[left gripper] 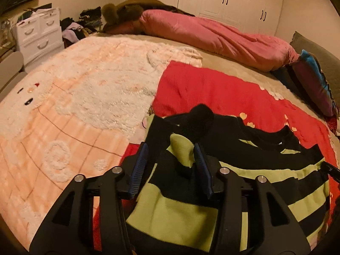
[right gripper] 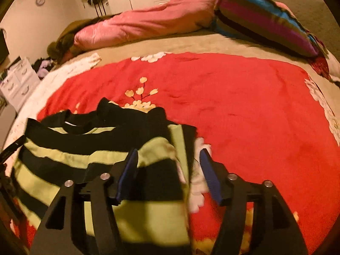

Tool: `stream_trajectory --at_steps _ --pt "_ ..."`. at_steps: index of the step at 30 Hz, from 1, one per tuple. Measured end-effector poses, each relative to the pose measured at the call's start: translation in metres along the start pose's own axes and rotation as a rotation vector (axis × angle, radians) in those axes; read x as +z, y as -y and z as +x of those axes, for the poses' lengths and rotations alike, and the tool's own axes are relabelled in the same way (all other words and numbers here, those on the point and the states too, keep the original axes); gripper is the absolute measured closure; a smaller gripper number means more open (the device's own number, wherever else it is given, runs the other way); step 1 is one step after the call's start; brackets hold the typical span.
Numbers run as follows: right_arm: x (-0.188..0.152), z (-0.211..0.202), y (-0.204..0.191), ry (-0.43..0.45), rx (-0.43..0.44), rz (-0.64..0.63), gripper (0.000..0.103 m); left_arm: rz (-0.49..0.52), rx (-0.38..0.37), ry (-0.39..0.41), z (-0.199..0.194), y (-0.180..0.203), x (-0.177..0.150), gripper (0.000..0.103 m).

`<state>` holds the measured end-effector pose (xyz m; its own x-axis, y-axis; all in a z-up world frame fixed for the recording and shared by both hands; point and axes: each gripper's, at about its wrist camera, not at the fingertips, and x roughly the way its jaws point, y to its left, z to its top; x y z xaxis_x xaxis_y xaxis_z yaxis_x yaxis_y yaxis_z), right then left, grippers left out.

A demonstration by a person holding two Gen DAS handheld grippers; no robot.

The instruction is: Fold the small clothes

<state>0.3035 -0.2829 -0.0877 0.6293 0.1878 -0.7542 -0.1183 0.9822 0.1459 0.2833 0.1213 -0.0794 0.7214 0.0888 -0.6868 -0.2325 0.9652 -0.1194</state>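
A small black and lime-green striped sweater (left gripper: 244, 176) lies on a red flowered blanket (left gripper: 212, 89) on the bed; it also shows in the right wrist view (right gripper: 89, 148). My left gripper (left gripper: 171, 155) is open over the sweater's left side, its blue pads (left gripper: 140, 165) either side of a raised fold with a black sleeve end (left gripper: 201, 114) beyond. My right gripper (right gripper: 169, 159) is open over the sweater's right edge, one pad (right gripper: 209, 170) above the red blanket (right gripper: 244, 106). Neither holds cloth.
A peach fluffy blanket (left gripper: 74, 106) lies left. A rolled pink quilt (left gripper: 212, 36) lies along the far side and a striped pillow (right gripper: 265, 17) at the far right. White drawers (left gripper: 38, 34) and a clothes pile stand beyond the bed.
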Motion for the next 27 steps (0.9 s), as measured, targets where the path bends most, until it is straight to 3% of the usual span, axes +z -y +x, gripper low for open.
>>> stream_trajectory --at_steps 6,13,18,21,27 --pt "-0.026 -0.039 0.021 0.011 0.041 0.051 0.034 -0.029 0.009 0.032 -0.023 -0.011 0.003 0.056" --pt "-0.066 -0.065 0.044 -0.040 0.104 0.138 0.034 -0.098 0.018 0.061 -0.057 -0.027 -0.006 0.036" --pt "-0.086 -0.074 0.047 -0.061 0.131 0.149 0.034 -0.173 -0.005 0.055 -0.077 -0.041 -0.024 0.035" --pt "-0.096 -0.075 0.049 -0.070 0.152 0.169 0.034 -0.194 -0.015 0.003 -0.080 -0.046 -0.040 0.035" --pt "-0.102 -0.066 0.045 -0.097 0.218 0.218 0.034 -0.500 -0.170 -0.128 -0.077 -0.085 -0.084 0.031"
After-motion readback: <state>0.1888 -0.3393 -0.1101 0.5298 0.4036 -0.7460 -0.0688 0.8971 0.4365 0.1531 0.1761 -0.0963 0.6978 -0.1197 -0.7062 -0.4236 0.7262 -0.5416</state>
